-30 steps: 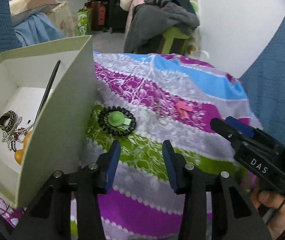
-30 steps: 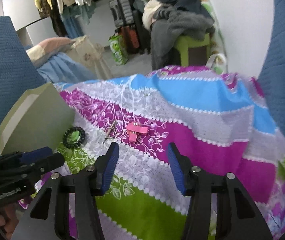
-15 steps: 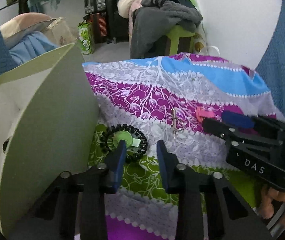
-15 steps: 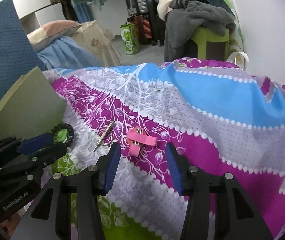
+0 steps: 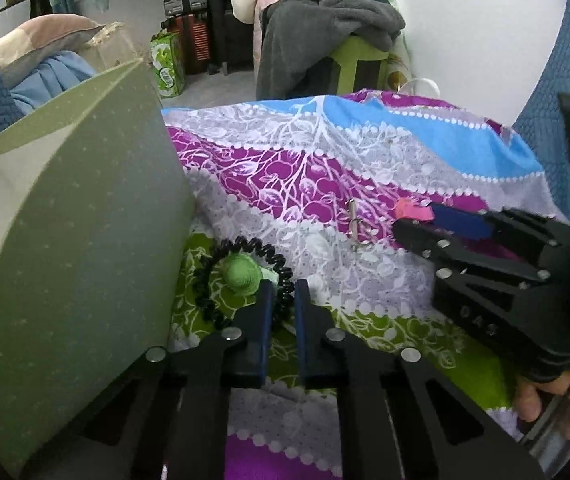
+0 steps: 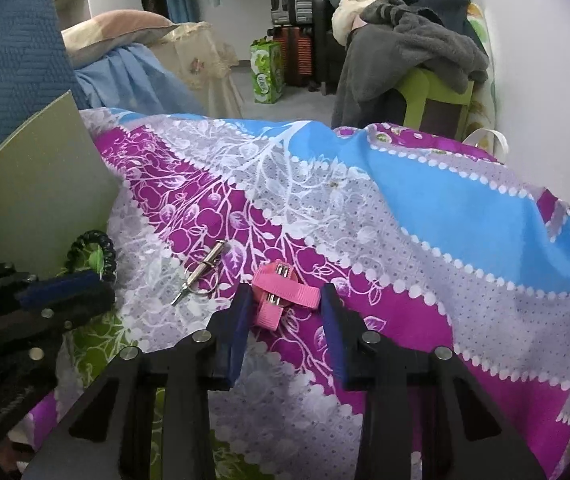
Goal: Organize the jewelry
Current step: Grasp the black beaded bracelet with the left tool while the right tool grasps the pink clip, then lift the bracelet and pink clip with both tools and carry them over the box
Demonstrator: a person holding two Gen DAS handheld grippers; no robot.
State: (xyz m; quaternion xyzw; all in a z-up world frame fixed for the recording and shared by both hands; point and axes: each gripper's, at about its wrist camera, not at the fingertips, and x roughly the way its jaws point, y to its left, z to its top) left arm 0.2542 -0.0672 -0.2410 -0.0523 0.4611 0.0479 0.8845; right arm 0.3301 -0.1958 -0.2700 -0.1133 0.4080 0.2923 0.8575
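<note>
A black coiled hair tie with a green crochet piece [image 5: 241, 274] lies on the patterned cloth beside the green box [image 5: 73, 248]. My left gripper [image 5: 283, 290] has its jaws nearly closed around the coil's near right edge. A pink ribbon clip [image 6: 283, 294] lies on the purple stripe, between the open fingers of my right gripper [image 6: 287, 300]; it also shows in the left wrist view [image 5: 411, 211]. A small silver tool with a key ring [image 6: 201, 270] lies just left of the clip.
The green box's tall outer wall [image 6: 33, 192] stands at the left; its inside is hidden. The patterned cloth [image 6: 425, 216] covers the work surface. Beyond it are a stool with piled clothes [image 6: 413, 52], suitcases and a pillow.
Both grippers moved forward and down. The left jaws narrowed around the hair tie's edge. The right fingers now straddle the pink clip.
</note>
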